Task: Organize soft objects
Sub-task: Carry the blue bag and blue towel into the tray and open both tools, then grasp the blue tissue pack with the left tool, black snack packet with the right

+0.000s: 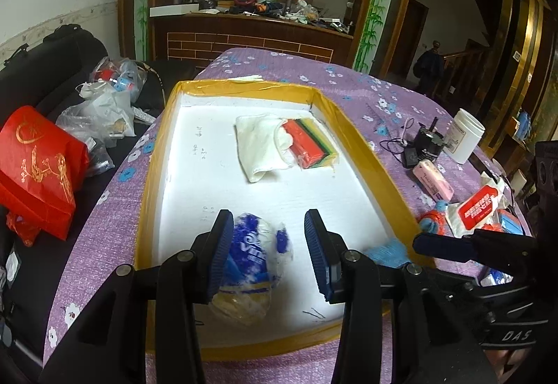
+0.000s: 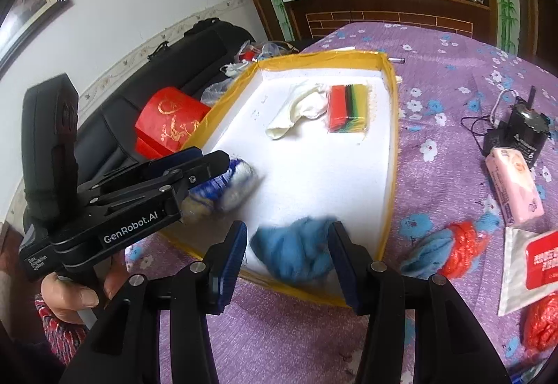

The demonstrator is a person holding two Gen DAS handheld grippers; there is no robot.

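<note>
In the white tray (image 1: 164, 154) with yellow-taped rim, the left gripper (image 1: 268, 251) stands with jaws released around a blue-and-white plastic-wrapped roll (image 1: 251, 265) at the tray's six o'clock edge; only the left pad sits against it. The right gripper (image 2: 286, 265), jaws also parted, frames a blue cloth (image 2: 293, 255) at the five o'clock corner. A cream cloth (image 1: 259, 143) and striped sponge pack (image 1: 312, 147) lie toward one o'clock.
</note>
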